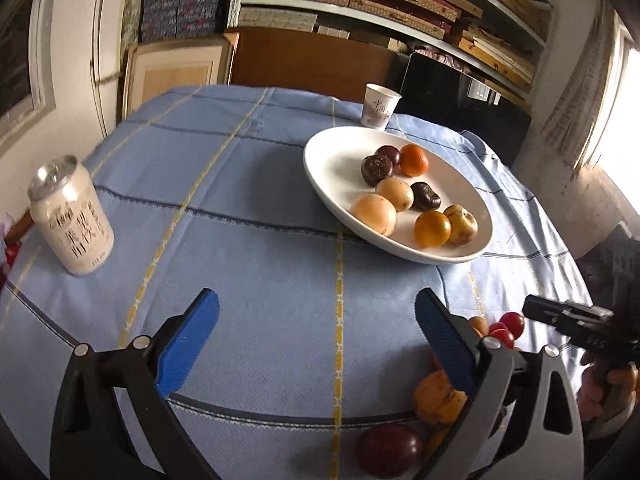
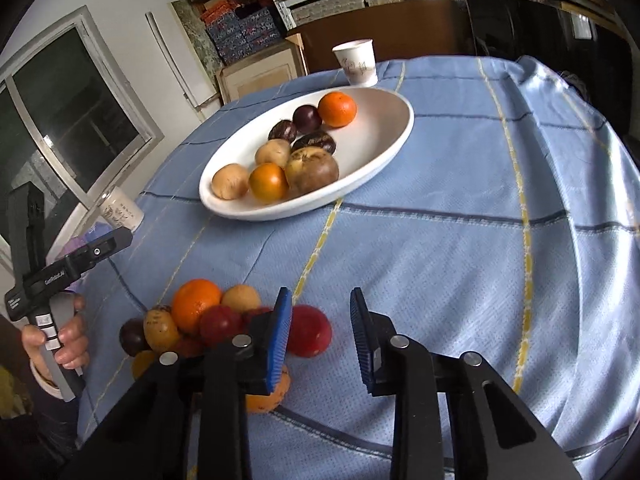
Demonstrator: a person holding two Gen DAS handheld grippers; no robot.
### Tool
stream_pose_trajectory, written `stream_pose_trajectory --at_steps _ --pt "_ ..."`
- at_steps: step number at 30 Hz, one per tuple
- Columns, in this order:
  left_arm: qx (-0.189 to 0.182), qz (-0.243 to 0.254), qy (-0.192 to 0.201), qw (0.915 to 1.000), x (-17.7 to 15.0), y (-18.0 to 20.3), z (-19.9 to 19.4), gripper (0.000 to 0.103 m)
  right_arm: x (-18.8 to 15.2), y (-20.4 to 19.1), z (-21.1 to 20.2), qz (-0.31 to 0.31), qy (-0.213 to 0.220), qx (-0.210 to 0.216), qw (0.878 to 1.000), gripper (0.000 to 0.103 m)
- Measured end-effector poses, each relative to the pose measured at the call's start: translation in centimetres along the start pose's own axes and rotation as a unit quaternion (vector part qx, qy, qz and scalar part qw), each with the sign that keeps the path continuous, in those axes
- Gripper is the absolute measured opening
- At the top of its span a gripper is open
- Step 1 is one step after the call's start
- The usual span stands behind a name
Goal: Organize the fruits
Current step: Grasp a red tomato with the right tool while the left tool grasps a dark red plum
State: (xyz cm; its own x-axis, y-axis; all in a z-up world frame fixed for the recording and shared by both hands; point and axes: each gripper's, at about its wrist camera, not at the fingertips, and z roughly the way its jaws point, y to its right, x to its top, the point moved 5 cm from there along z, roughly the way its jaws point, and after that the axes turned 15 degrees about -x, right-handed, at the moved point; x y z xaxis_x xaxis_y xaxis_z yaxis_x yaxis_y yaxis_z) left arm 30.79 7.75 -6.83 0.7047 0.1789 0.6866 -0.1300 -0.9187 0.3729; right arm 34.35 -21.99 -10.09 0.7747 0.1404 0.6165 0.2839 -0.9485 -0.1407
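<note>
A white oval plate (image 1: 340,168) (image 2: 380,128) sits on the blue checked tablecloth and holds several fruits: oranges, pale round ones and dark purple ones. A pile of loose fruits lies on the cloth near the front edge, among them an orange (image 2: 196,304), a red fruit (image 2: 312,330), a yellowish fruit (image 1: 438,398) and a dark purple one (image 1: 388,448). My left gripper (image 1: 318,296) stands wide open over bare cloth, left of the pile. My right gripper (image 2: 320,294) has a narrow gap with nothing pressed between the pads; the red fruit lies just beyond its left finger.
A white drink can (image 1: 72,216) (image 2: 122,208) stands at the table's left edge. A paper cup (image 1: 380,106) (image 2: 358,62) stands behind the plate. Shelves of boxes and cartons line the far wall. A hand (image 2: 68,336) grips the left tool's handle.
</note>
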Motion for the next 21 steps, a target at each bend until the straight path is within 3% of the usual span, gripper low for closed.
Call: stream_pose_trajectory --at_steps 4,21 --pt "-0.014 -0.016 -0.005 0.9998 -0.1 -0.4 -0.1 0.096 -0.5 -0.7 0.1 -0.014 -0.014 0.010 1.000 0.031" --pt "-0.011 -0.003 -0.005 0.9999 -1.0 -0.3 -0.9 0.096 -1.5 -1.3 1.4 -0.016 -0.043 0.018 0.999 0.031"
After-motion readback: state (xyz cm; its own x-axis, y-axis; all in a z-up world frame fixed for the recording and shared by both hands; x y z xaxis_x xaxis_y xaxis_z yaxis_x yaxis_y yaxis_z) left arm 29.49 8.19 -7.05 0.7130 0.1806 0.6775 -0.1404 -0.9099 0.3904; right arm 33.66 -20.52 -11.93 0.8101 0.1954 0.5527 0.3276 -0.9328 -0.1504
